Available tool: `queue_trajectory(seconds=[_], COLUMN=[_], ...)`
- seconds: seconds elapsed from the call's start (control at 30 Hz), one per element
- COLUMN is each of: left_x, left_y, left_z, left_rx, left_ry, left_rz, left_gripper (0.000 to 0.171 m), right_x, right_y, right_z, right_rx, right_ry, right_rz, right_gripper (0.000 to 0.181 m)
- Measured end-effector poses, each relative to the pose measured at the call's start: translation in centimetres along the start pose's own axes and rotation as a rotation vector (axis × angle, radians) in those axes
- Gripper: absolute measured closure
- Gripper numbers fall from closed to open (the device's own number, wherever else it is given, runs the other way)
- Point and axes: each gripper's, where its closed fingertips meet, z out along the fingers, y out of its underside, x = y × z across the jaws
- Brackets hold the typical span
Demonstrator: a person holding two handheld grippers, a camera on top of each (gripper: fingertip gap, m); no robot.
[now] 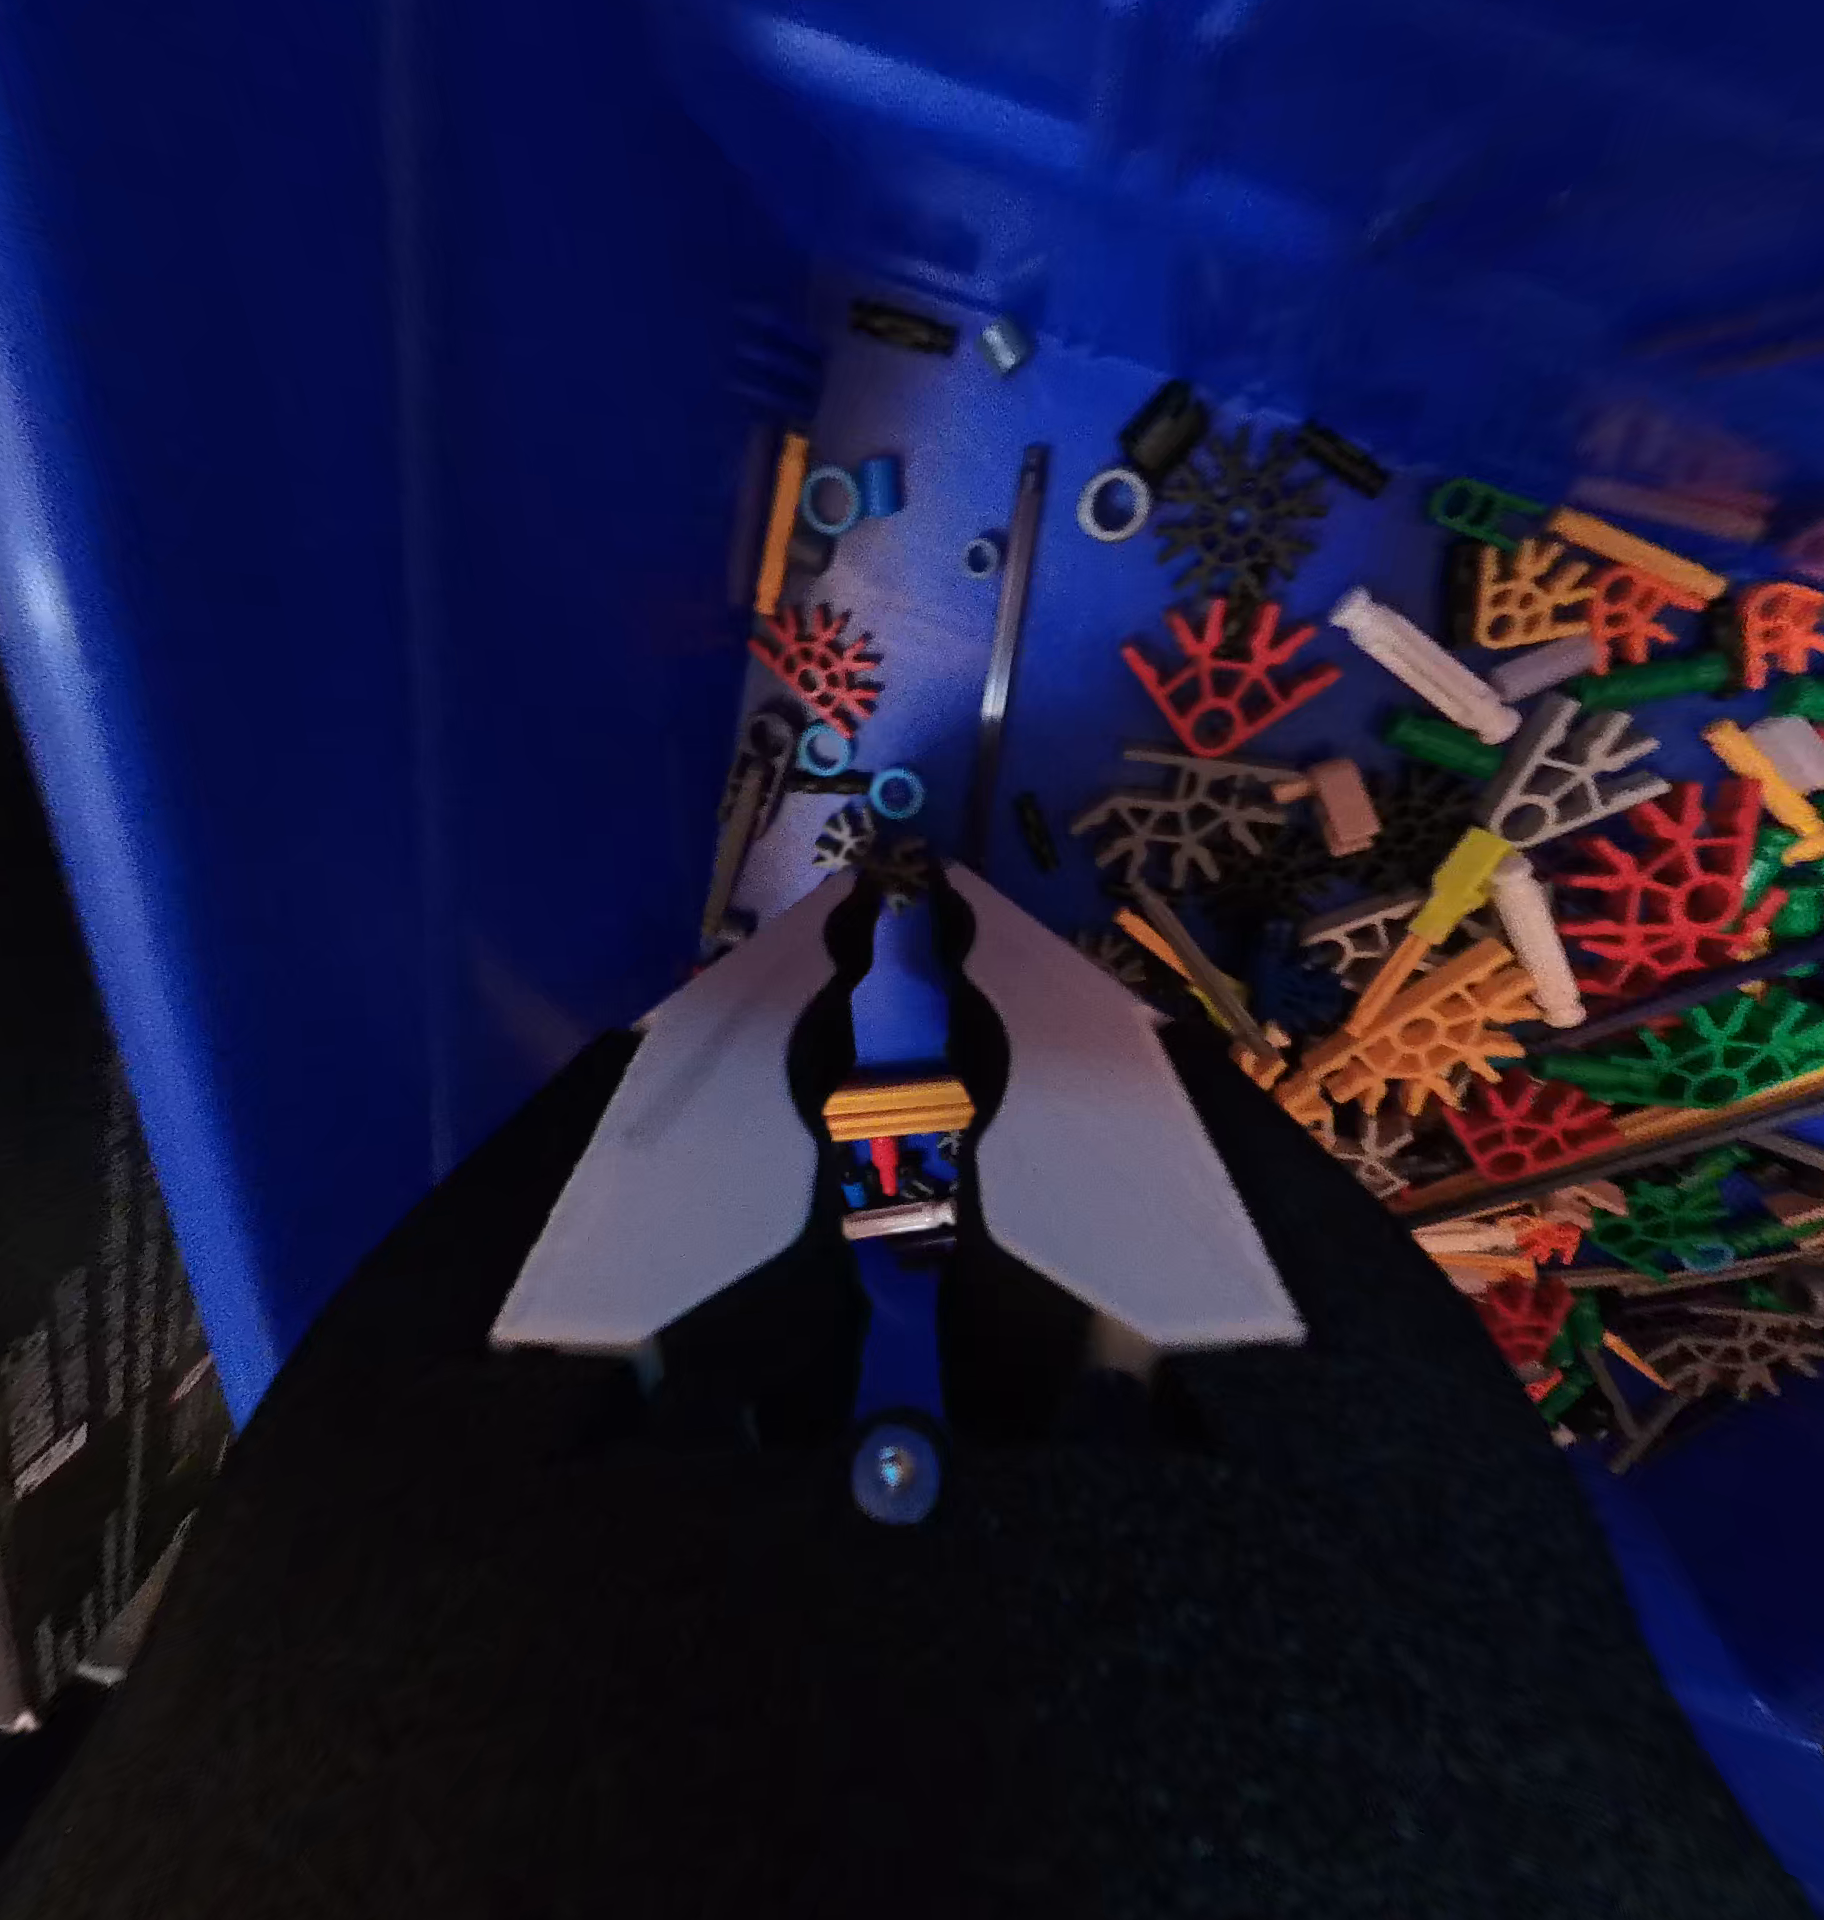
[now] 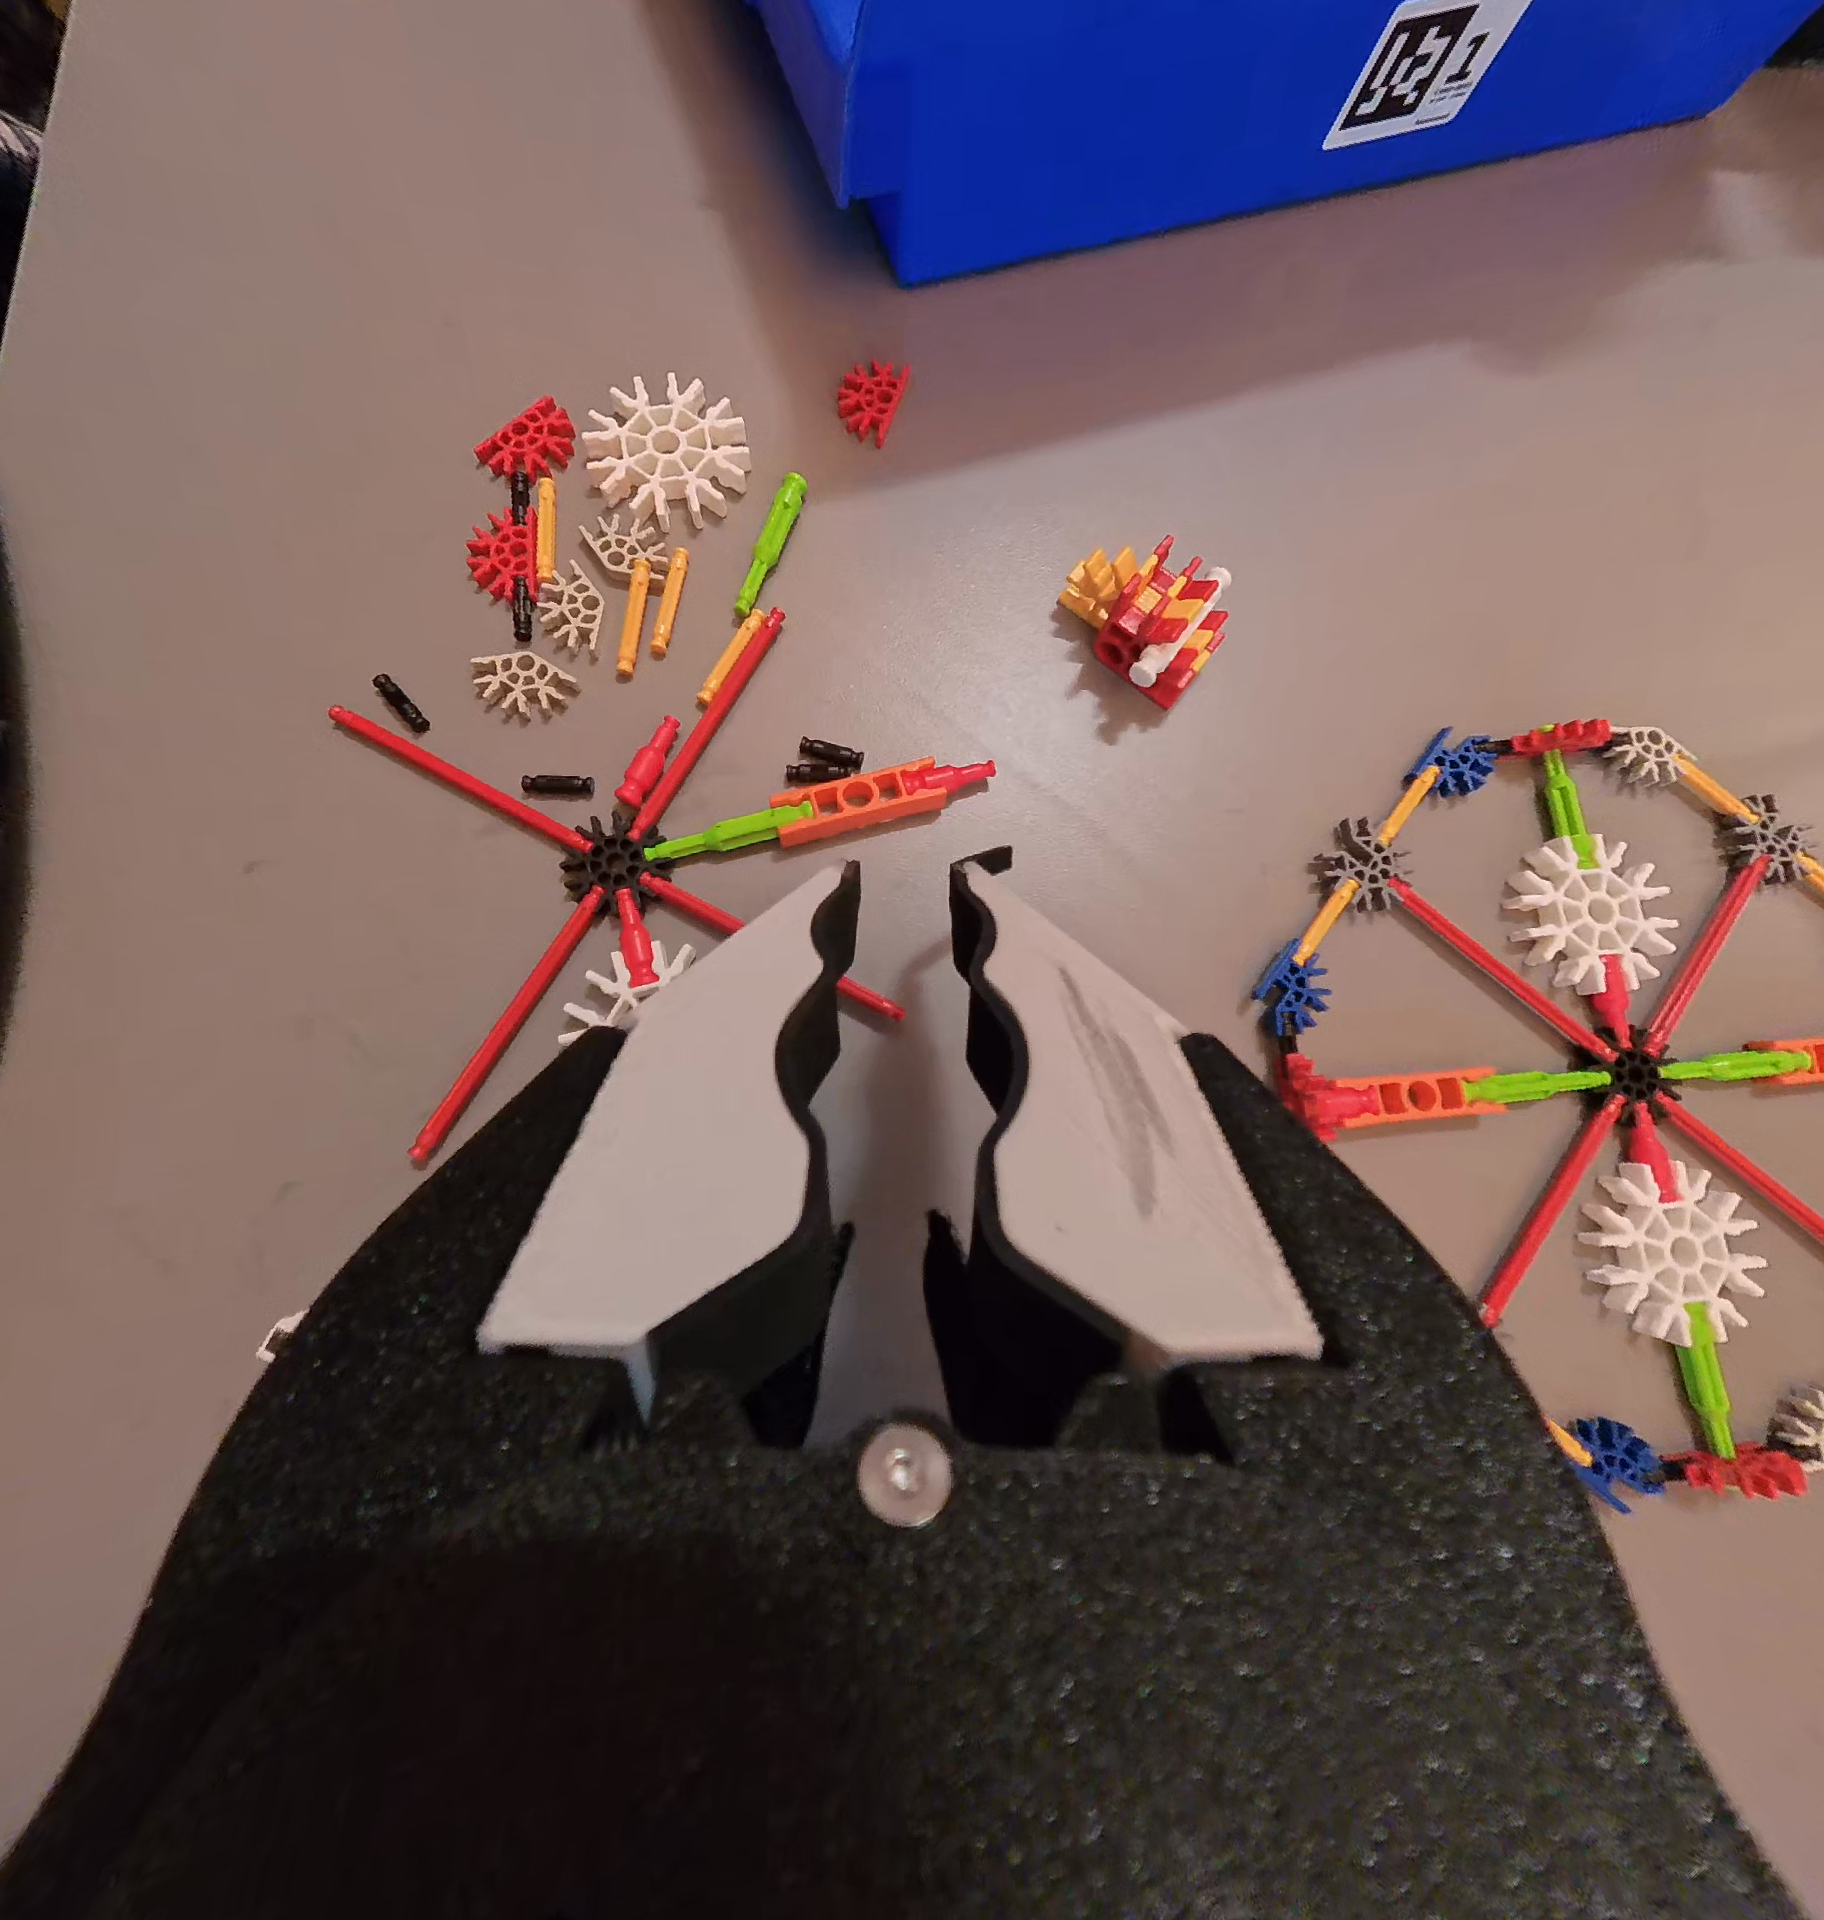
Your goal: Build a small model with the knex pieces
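Left claw narrow inside blue bin, parts pile at three o'clock. Right claw narrow, empty; labelled bin at twelve.

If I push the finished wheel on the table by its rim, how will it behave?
The finished wheel looks light: thin plastic rods and connectors lying flat on the table, so it would probably slide rather than tip. Its snap-together rim may flex or pop apart. The right hand-held gripper is open beside it.
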Motion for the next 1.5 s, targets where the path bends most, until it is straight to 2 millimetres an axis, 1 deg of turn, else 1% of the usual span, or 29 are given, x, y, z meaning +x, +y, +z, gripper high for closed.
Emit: queue_trajectory(seconds=[0.07, 0.1, 0.17, 0.27, 0.3, 0.43, 0.5, 0.57, 0.6, 0.7, 0.9, 1.03, 1.1, 1.17, 1.4, 1.43, 1.5], left_x=[0.1, 0.3, 0.9, 0.1, -0.2, -0.4, -0.4, -0.4, -0.3, -0.5, -0.3, -0.6, -0.7, -0.4, -0.5, -0.5, -0.7], left_y=[0.1, 0.1, 0.3, 0.7, 0.6, 0.2, 0.2, 0.7, 0.8, 0.7, 0.5, 0.4, 0.4, -0.1, -0.1, -0.2, -0.2], left_z=[0.0, -0.1, -0.2, -0.3, -0.5, -1.1, -1.0, -0.4, -0.2, -0.2, -0.1, 0.0, 0.0, -0.1, -0.1, -0.3, -0.5], left_rx=[-0.001, -0.002, -0.001, -0.002, 0.010, 0.044, 0.038, 0.000, -0.008, -0.007, 0.007, 0.004, -0.005, 0.020, 0.035, 0.045, 0.055], left_ry=[-0.023, -0.015, 0.014, -0.013, -0.021, 0.006, 0.021, 0.026, 0.040, 0.057, 0.092, 0.085, 0.087, 0.089, 0.076, 0.069, 0.065], left_rz=[0.014, 0.014, 0.007, -0.009, -0.018, -0.058, -0.077, -0.097, -0.107, -0.150, -0.167, -0.179, -0.172, -0.150, -0.167, -0.167, -0.197], left_gripper=[0.162, 0.171, 0.171, 0.160, 0.159, 0.149, 0.147, 0.146, 0.152, 0.145, 0.149, 0.156, 0.164, 0.171, 0.171, 0.167, 0.150], right_x=[-0.1, -0.1, -0.1, -0.1, -0.1, -0.1, -0.1, -0.1, -0.1, -0.1, -0.1, -0.2, -0.2, -0.1, -0.2, -0.1, -0.1], right_y=[0.0, 0.0, 0.0, 0.0, 0.0, 0.1, 0.2, 0.2, 0.2, 0.1, -0.1, -0.1, -0.1, -0.2, -0.2, -0.2, -0.2], right_z=[0.0, 0.1, 0.1, 0.0, 0.1, 0.2, 0.2, 0.2, 0.2, 0.2, 0.0, 0.0, 0.0, -0.1, -0.1, -0.1, -0.1], right_rx=[-0.001, -0.002, -0.002, 0.000, -0.001, -0.004, -0.004, -0.005, -0.005, -0.004, 0.001, 0.000, -0.001, 0.003, 0.004, 0.005, 0.005], right_ry=[-0.003, -0.003, -0.003, -0.003, -0.003, -0.008, -0.009, -0.009, -0.010, -0.008, -0.005, -0.005, -0.005, -0.001, -0.002, -0.002, -0.001], right_rz=[-0.001, -0.002, -0.002, -0.001, -0.001, 0.002, 0.004, 0.004, 0.004, 0.002, -0.002, -0.005, -0.006, -0.005, -0.008, -0.006, -0.003], right_gripper=[0.164, 0.165, 0.165, 0.165, 0.164, 0.164, 0.164, 0.164, 0.164, 0.165, 0.165, 0.165, 0.165, 0.165, 0.164, 0.164, 0.164])
